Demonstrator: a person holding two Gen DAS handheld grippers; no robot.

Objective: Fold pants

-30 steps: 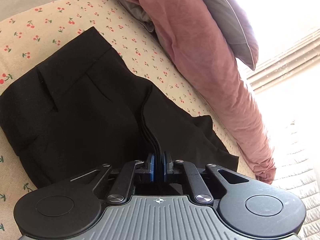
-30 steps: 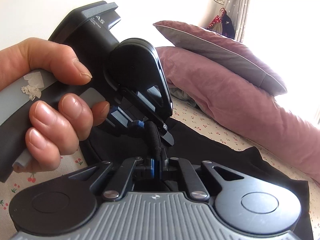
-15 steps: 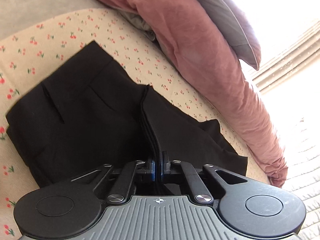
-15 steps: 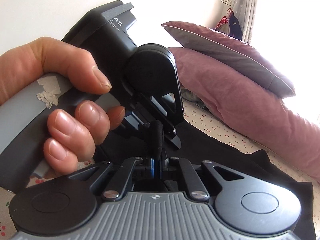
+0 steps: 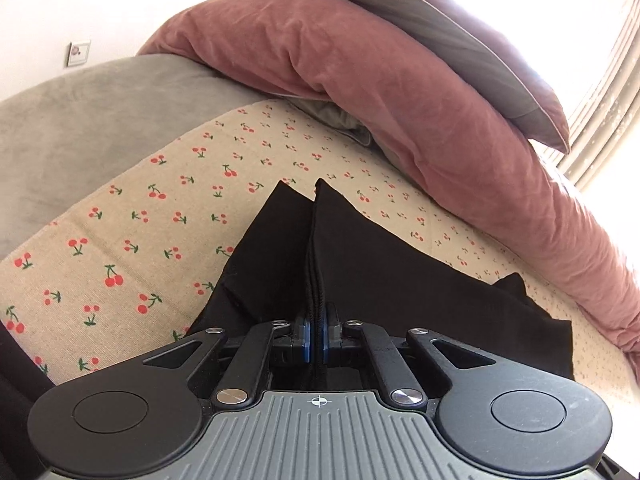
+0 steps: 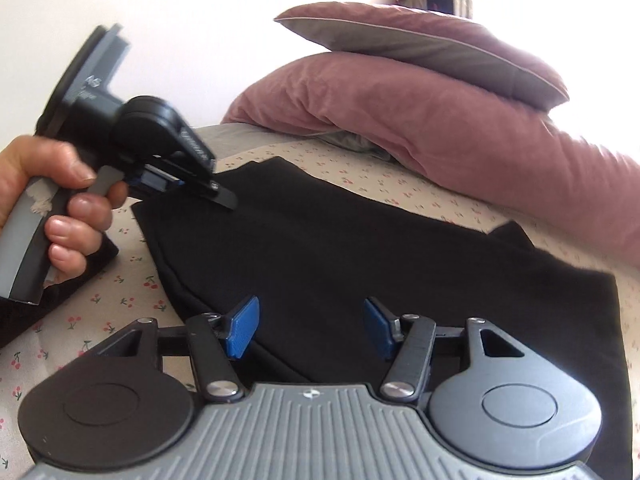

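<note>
Between the blue pads of the left gripper [image 5: 316,334] sits a stacked edge of the black pants [image 5: 360,272], several layers pinched tight with the jaws nearly closed on them. Ahead of those fingers the fabric rises in two peaks and spreads off to the right over a cherry-print sheet [image 5: 160,208].

From the right wrist view, the right gripper [image 6: 311,328] stands with its jaws well apart, having just been opening; the pants [image 6: 340,248] lie flat beyond and beneath the pads, which press on nothing. Ahead and to the left of these fingers, a hand [image 6: 44,200] grips the handle of the left gripper [image 6: 216,194], whose tip meets the far left edge of the cloth. Printed lettering on that tool's body and on its round joint is blurred and cannot be read.

Only the left wrist view shows the pinch itself, a grey blanket [image 5: 100,120] left of the sheet, and a small wall plate [image 5: 79,53]. Only the right wrist view shows the whole folded panel and the holding hand. Both show a pink duvet [image 5: 400,92] with a grey-backed pillow [image 5: 460,32] on top, beyond the pants.
</note>
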